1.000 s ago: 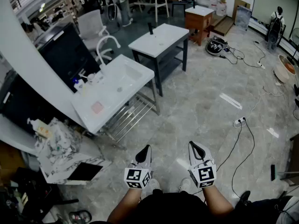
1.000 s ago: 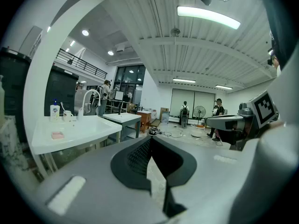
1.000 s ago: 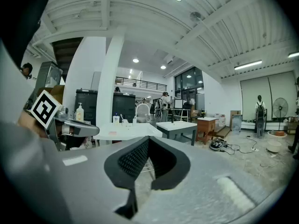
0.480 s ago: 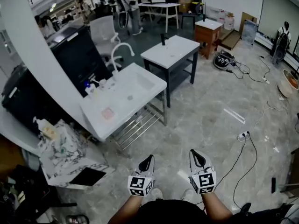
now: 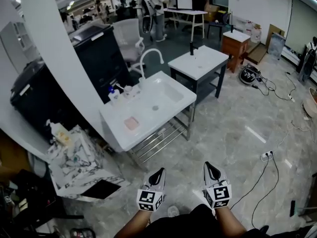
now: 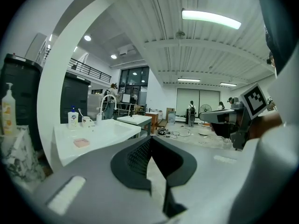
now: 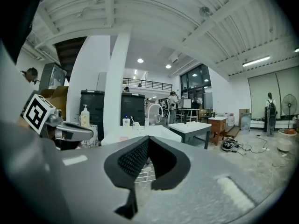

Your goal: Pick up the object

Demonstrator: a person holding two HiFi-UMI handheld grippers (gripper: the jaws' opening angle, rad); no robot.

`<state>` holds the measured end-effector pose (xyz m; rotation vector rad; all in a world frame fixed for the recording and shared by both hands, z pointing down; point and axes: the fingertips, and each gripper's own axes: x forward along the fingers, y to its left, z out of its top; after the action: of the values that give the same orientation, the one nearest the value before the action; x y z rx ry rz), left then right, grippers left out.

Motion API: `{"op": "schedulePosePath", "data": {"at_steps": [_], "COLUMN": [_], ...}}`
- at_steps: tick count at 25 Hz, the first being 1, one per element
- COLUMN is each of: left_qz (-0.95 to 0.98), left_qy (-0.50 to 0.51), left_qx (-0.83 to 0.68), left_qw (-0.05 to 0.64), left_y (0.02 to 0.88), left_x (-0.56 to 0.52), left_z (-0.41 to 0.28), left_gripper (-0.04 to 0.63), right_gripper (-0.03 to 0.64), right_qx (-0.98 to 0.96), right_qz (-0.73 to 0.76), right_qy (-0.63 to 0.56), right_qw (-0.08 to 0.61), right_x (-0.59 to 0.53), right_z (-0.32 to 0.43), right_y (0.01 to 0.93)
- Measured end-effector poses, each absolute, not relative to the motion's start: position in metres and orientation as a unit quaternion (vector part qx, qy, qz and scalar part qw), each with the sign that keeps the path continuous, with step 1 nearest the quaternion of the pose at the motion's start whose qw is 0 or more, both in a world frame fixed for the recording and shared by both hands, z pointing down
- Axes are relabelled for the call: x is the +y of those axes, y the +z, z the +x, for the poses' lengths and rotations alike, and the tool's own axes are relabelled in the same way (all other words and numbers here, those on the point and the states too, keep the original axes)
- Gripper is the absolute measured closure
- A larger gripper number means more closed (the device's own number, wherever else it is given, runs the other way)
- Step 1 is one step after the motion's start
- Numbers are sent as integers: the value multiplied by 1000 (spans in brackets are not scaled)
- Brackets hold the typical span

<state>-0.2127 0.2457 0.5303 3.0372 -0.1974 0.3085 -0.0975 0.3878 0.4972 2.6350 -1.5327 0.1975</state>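
Both grippers are held low in front of the person, over the grey marble floor. My left gripper [image 5: 158, 173] is shut with nothing between its jaws, and its tips meet in the left gripper view [image 6: 150, 139]. My right gripper [image 5: 210, 166] is also shut and empty, with its tips together in the right gripper view [image 7: 148, 139]. Ahead and to the left stands a white sink unit [image 5: 171, 110] with a curved white faucet [image 5: 150, 55]. A small pink pad [image 5: 131, 123] lies on its near counter and shows in the left gripper view too [image 6: 81, 142]. Both grippers are well short of the sink.
Small bottles [image 5: 115, 93] stand at the sink's back left. A white table [image 5: 203, 63] stands behind it, with a black cabinet [image 5: 101, 53] and a white pillar [image 5: 59, 68] at left. A cloth-covered heap [image 5: 74, 157] lies left. A power strip and cables [image 5: 267, 155] lie on the floor at right.
The head view has advanced toward the sink, which now sits larger and further right. Both grippers stay shut and side by side.
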Motion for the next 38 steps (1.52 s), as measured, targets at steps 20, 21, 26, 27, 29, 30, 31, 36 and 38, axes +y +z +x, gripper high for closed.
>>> {"op": "schedulePosePath", "data": {"at_steps": [20, 21, 26, 27, 29, 30, 31, 36, 38], "left_qz": [978, 978, 976, 974, 972, 971, 970, 963, 957], "left_qy": [104, 102, 95, 97, 102, 104, 107, 109, 103], "left_qx": [-171, -175, -190, -195, -204, -208, -212, -241, -261], "left_qw": [57, 57, 55, 56, 57, 57, 57, 59, 75], "left_y": [531, 529, 523, 524, 526, 527, 527, 530, 531], "left_x": [149, 144, 127, 124, 121, 119, 118, 107, 99], "left_z": [-150, -141, -105, -100, -91, -87, -82, -65, -62], "left_gripper": [577, 577, 577, 577, 577, 577, 577, 577, 577], "right_gripper": [614, 614, 614, 614, 614, 614, 614, 614, 614], "right_qx": [-586, -590, -590, -592, -599, -605, -610, -631, -627], "right_qz": [807, 805, 806, 805, 800, 796, 791, 774, 778], "right_qy": [55, 54, 24, 22, 26, 30, 33, 33, 21], "right_qw": [44, 44, 35, 32, 28, 27, 27, 23, 11], "right_x": [264, 258, 243, 241, 237, 234, 232, 221, 219], "right_z": [-5, 2, 38, 46, 59, 65, 70, 94, 110], "right_y": [492, 491, 479, 479, 481, 483, 484, 488, 482]}}
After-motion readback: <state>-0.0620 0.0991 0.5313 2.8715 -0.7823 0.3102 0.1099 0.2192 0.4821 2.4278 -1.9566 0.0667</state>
